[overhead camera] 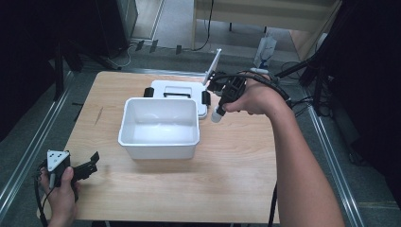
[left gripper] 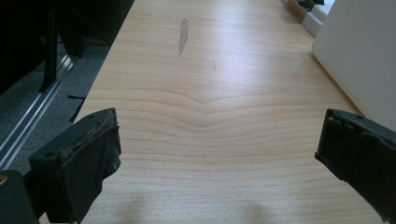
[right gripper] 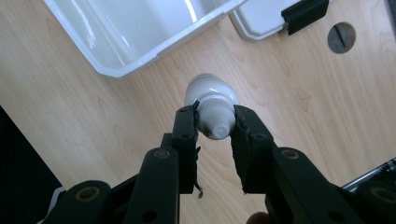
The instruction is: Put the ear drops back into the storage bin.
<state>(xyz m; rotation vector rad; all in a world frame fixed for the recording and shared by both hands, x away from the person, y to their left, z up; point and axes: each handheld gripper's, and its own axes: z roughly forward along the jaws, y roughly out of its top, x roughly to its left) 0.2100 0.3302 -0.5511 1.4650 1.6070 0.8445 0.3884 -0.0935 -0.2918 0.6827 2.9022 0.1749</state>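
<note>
A white plastic bin [overhead camera: 158, 127] stands in the middle of the wooden table, its white lid [overhead camera: 177, 89] with black clips lying flat behind it. My right gripper [overhead camera: 218, 109] hovers just right of the bin, shut on the capped end of a small white bottle [right gripper: 211, 95] that hangs above the table. The bin's corner [right gripper: 140, 32] lies beyond the bottle in the right gripper view. Down at the table's front left corner my left gripper [overhead camera: 92, 163] rests open, its jaws spread wide with only bare wood between them [left gripper: 219, 140]. The bin's side wall [left gripper: 359, 51] stands to its right.
A black lid clip [right gripper: 306, 11] and a round hole in the tabletop [right gripper: 341, 37] lie near the bottle. A dark smudge [left gripper: 183, 35] marks the wood on the left. Metal rails [overhead camera: 33, 142] run along both sides of the table; stands and cables crowd the right.
</note>
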